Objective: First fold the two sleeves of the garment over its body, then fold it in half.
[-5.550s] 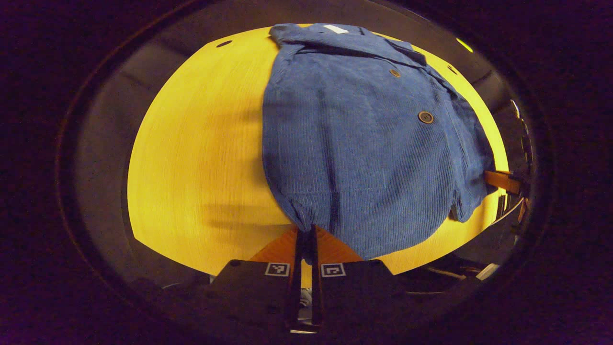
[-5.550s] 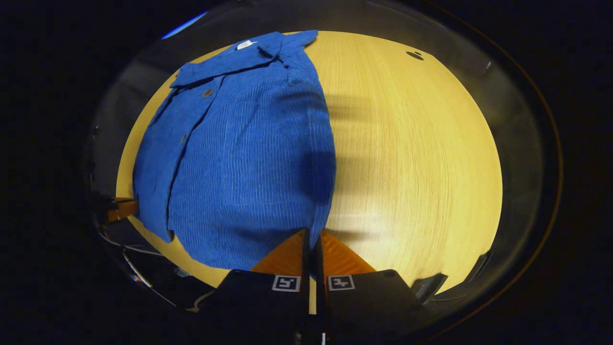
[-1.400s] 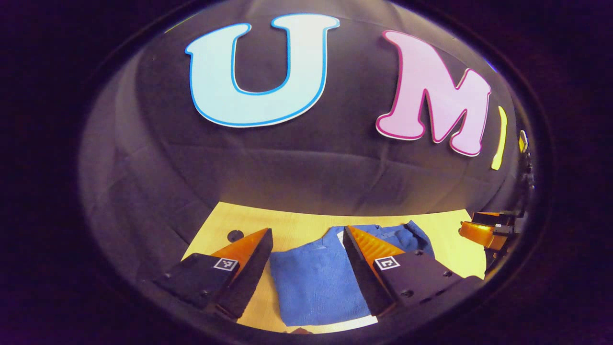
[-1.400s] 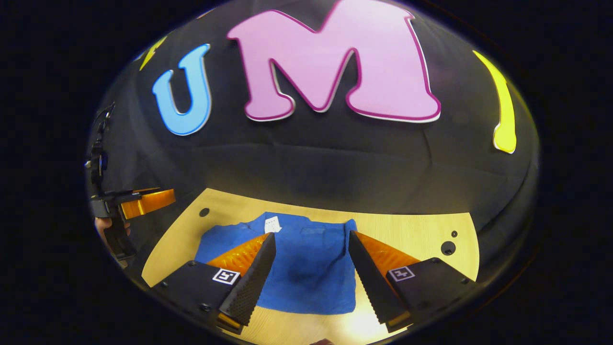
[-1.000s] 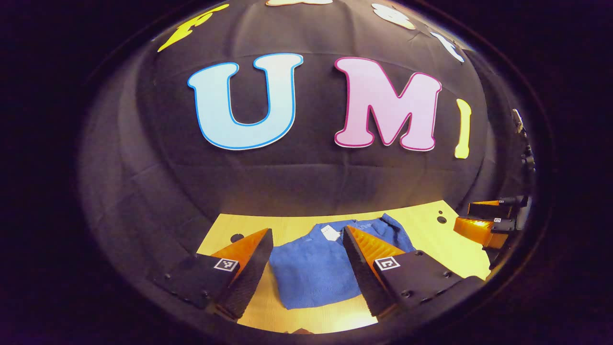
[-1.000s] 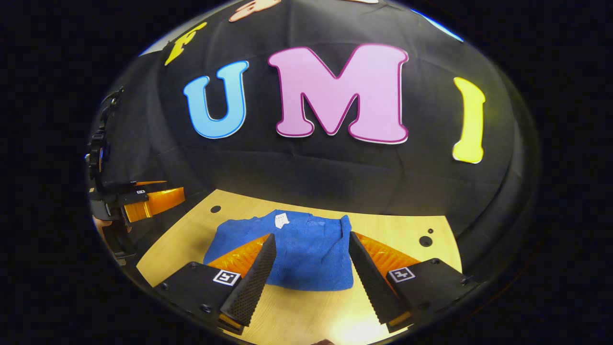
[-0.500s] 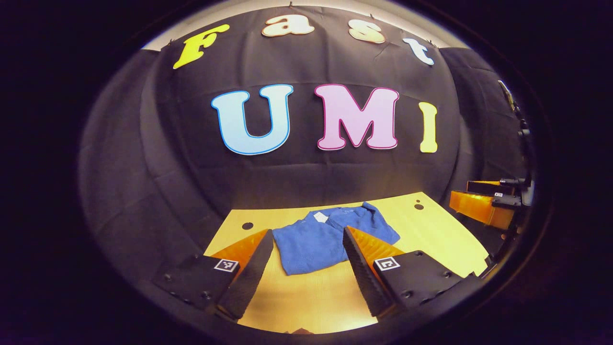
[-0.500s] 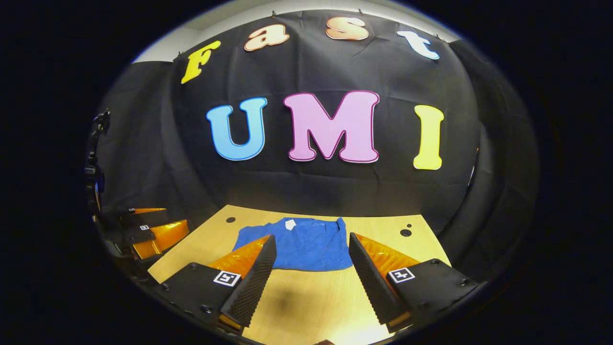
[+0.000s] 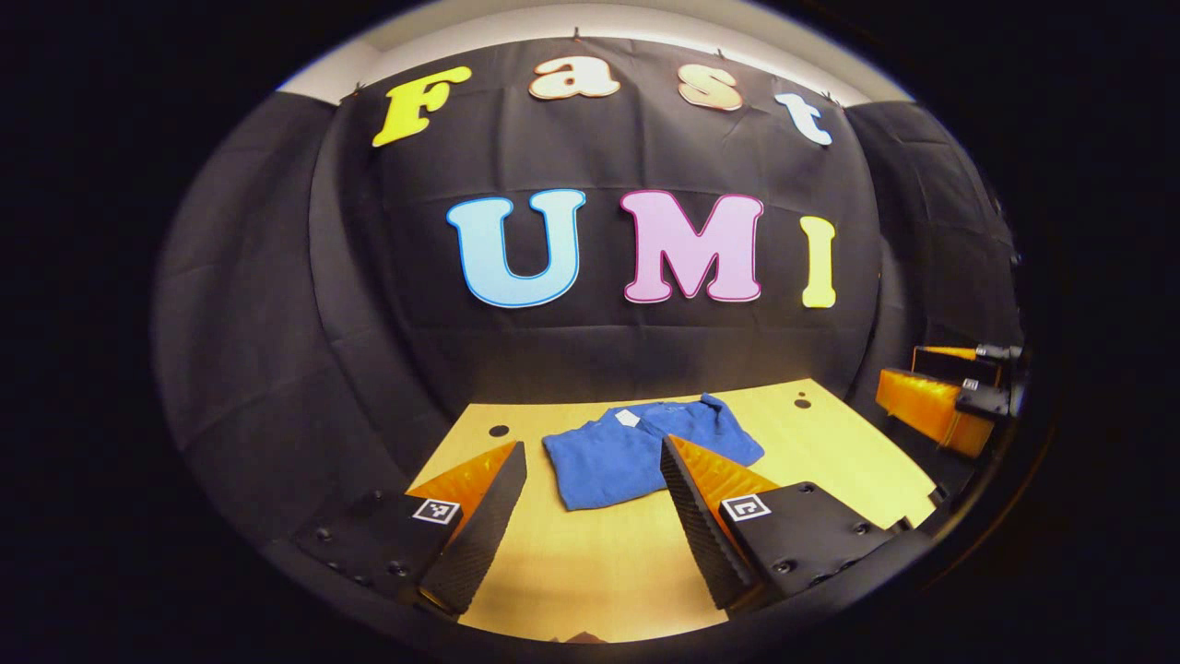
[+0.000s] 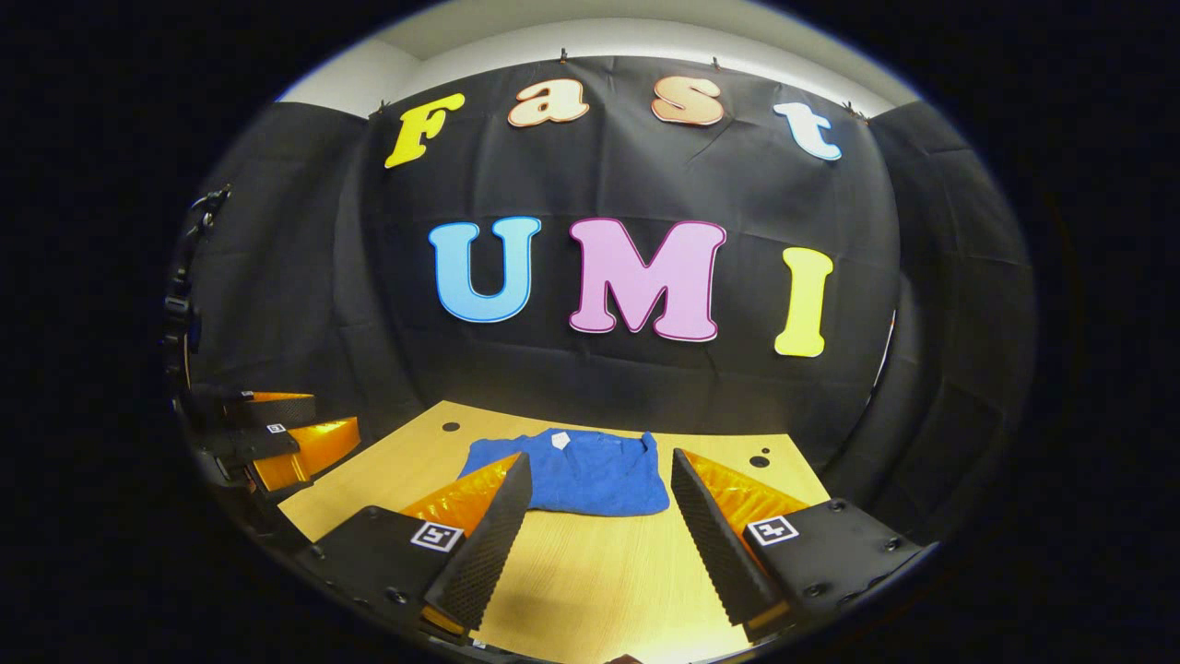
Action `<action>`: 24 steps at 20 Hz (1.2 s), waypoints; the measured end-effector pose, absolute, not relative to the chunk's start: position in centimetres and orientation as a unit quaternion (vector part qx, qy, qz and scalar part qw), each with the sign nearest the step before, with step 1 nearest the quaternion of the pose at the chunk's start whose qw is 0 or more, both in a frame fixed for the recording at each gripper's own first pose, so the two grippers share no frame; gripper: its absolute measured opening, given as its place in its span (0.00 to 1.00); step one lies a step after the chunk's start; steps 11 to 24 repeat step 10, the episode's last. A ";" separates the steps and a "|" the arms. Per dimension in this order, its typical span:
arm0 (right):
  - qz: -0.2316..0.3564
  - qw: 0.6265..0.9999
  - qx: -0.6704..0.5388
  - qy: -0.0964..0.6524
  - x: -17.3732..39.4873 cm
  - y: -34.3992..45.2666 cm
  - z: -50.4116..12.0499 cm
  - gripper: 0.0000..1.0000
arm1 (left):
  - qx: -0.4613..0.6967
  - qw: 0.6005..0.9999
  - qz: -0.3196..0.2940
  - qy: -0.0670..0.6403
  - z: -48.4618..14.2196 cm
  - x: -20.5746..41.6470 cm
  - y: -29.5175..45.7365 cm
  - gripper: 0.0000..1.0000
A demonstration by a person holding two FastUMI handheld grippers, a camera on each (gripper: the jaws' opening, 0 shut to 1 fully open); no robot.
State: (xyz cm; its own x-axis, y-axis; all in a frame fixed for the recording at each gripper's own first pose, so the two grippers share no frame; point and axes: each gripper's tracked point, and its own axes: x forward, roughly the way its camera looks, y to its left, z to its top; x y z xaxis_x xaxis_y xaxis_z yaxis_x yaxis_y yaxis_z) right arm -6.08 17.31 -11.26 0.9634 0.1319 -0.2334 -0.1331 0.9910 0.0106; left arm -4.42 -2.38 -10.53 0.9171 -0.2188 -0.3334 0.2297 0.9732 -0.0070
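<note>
Both grippers have drawn back and up from the garment (image 9: 636,449) since the frames of 5.5 seconds ago, when each was pinched on its hem; it now lies folded into a compact blue bundle toward the far edge of the table (image 10: 590,563), close under the black cloth wall.

We see the left gripper (image 9: 590,516) with its 2 fingers spread wide and nothing between them, and the right gripper (image 10: 599,526) likewise spread and empty. In the left gripper view the bundle lies straight ahead beyond the fingertips and a little to the right, its long axis running across the table from left edge toward right edge, a small white label (image 9: 628,418) showing at its far side. In the right gripper view it sits ahead between the 2 fingers, well apart from them, with bare wood in front. Neither gripper looks clearly nearer; both hang above the near edge of the table.

We judge the task done or nearly so: the sleeves are not visible outside the bundle and the body appears doubled over, though the right end looks a little rumpled in the left gripper view. Any tidying touch would mean reaching forward across the bare near half of the table. Nothing stands in the way; only a few small dark holes (image 10: 760,460) mark the table near its far corners.
</note>
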 end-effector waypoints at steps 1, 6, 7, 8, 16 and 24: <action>0.067 0.991 -0.002 0.118 -6.3 17.4 -11.2 0.96 | 0.009 0.980 -0.110 0.166 -10.3 -4.7 -2.1 0.86; 0.062 0.991 -0.006 0.119 -6.1 16.4 -10.9 0.96 | -0.001 0.984 -0.091 0.154 -10.0 -5.0 -0.8 0.86; 0.062 0.991 -0.004 0.118 -5.9 16.4 -10.7 0.96 | -0.001 0.984 -0.087 0.156 -9.9 -4.5 -0.6 0.86; 0.060 0.991 -0.003 0.116 -5.8 16.2 -10.5 0.96 | -0.003 0.984 -0.086 0.155 -9.8 -4.1 -0.4 0.86; 0.054 0.993 -0.003 0.109 -5.6 15.6 -9.8 0.85 | -0.004 0.985 -0.083 0.151 -9.4 -4.0 0.0 0.86; 0.054 0.993 -0.003 0.109 -5.6 15.6 -9.8 0.85 | -0.004 0.985 -0.083 0.151 -9.4 -4.0 0.0 0.86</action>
